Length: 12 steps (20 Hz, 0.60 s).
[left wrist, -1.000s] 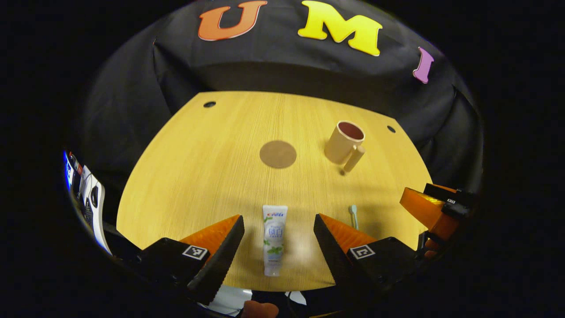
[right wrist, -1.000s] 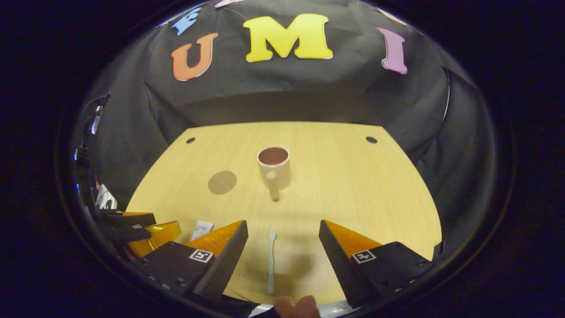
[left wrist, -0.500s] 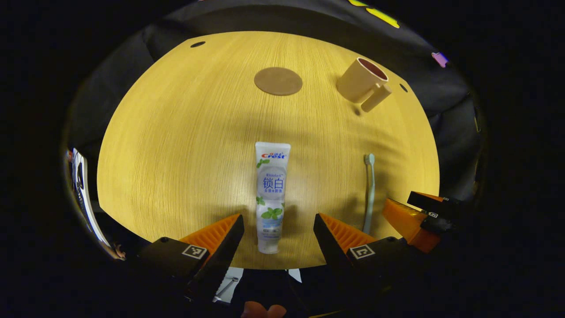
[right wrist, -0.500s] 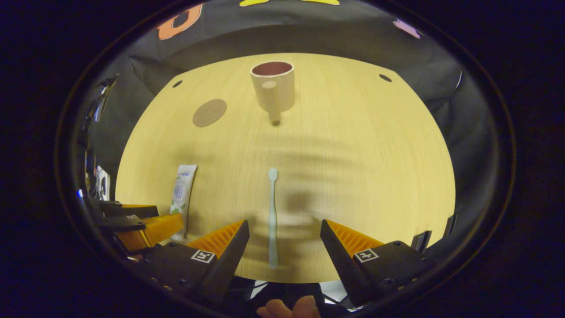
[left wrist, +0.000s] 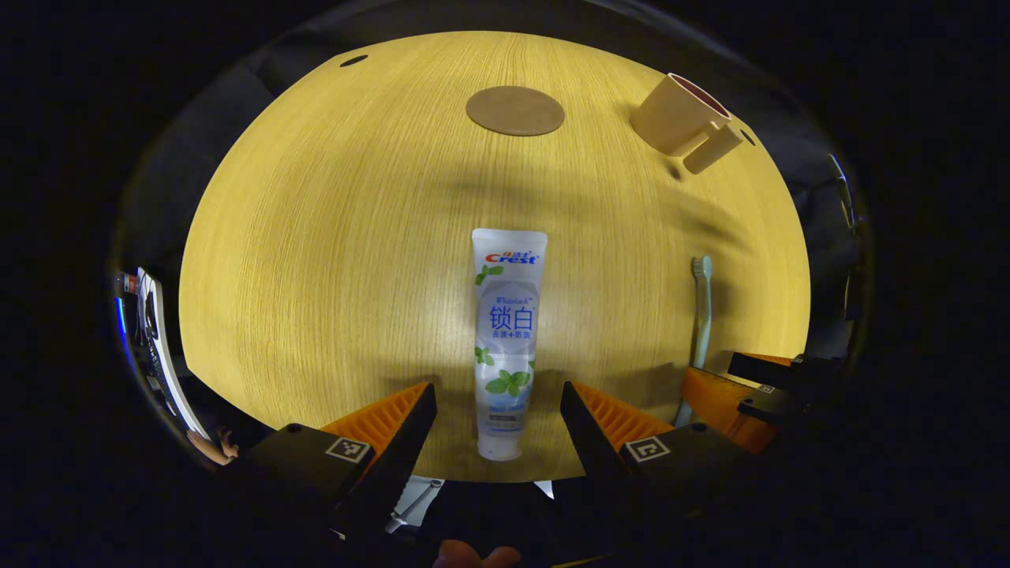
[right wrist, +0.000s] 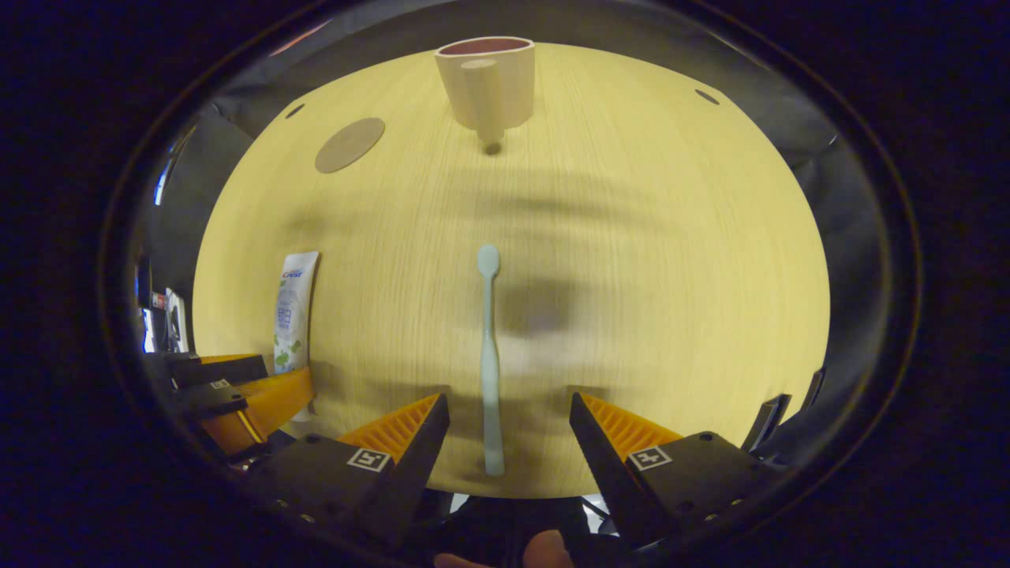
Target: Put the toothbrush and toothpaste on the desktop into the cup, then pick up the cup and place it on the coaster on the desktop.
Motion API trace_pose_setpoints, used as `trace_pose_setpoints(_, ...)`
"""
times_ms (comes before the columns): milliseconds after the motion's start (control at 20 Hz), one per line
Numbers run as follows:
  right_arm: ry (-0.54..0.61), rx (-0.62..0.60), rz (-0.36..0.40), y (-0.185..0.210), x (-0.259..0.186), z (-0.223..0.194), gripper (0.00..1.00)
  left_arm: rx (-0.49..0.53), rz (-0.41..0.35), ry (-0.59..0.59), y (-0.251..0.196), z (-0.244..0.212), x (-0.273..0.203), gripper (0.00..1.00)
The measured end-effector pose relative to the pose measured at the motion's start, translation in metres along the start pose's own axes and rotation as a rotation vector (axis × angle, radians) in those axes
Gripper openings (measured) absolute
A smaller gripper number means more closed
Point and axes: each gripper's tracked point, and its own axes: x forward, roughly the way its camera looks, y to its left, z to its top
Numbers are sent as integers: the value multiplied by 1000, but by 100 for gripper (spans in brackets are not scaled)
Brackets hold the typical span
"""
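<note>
Left gripper view: the left gripper (left wrist: 497, 410) has its fingers spread apart, straddling the cap end of the white plastic toothpaste tube (left wrist: 507, 331), which lies flat at frame centre on the round yellow wooden desktop (left wrist: 316, 237). No contact is visible. The round brown coaster (left wrist: 514, 110) sits at top centre; the beige cylindrical cup (left wrist: 685, 125) stands at upper right.

Right gripper view: the right gripper (right wrist: 509, 426) is likewise open, its fingers flanking the handle of the pale green toothbrush (right wrist: 489, 347) without touching it. The cup (right wrist: 485, 83) is at top centre.
</note>
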Motion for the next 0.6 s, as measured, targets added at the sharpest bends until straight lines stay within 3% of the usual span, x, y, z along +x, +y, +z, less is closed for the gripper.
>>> trace_pose_setpoints(250,36,-21,-61,-1,9,3,74,-2,17,24,-23,42,-21,100)
trace_pose_setpoints(350,57,5,-56,2,12,3,58,1,22,30,-35,62,-33,100)
trace_pose_setpoints(400,64,11,-55,3,11,3,44,-2,20,33,-43,73,-39,100)
trace_pose_setpoints(600,85,21,-48,6,13,3,35,5,19,51,-76,123,-64,100)
